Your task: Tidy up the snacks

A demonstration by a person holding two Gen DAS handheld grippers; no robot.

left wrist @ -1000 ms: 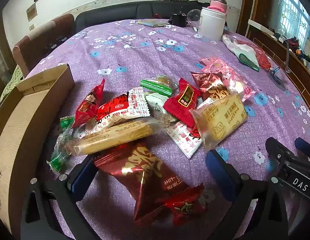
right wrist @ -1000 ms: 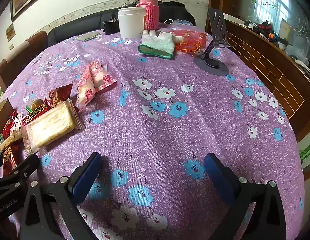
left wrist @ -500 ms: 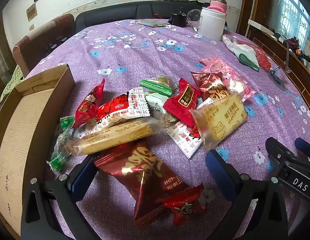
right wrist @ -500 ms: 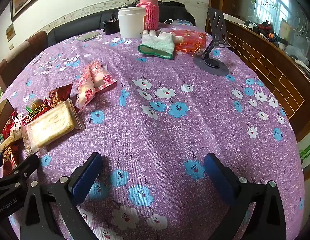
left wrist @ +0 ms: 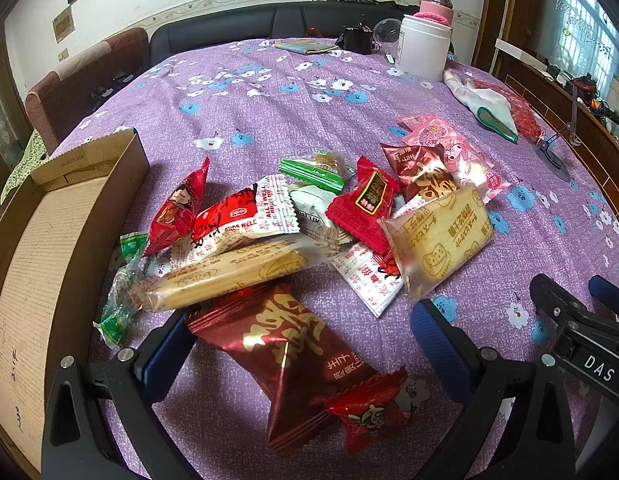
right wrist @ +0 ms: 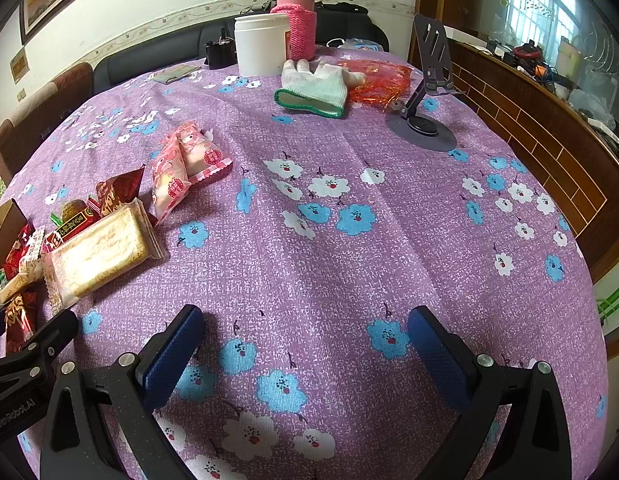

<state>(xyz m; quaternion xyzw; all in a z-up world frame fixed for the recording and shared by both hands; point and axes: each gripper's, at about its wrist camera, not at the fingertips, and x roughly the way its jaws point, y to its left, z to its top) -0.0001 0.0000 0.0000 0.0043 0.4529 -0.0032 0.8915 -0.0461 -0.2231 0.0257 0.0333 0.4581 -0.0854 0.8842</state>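
Snacks (left wrist: 293, 236) heaped mid-frame on purple cloth, cardboard box (left wrist: 49, 240) at left edge. Dark red foil packet (left wrist: 285, 356) lies between left gripper (left wrist: 305, 340) jaws, spread wide. Likely light, crinkly, slippery; pinch across flat middle. Right gripper (right wrist: 305, 344) agape, empty.
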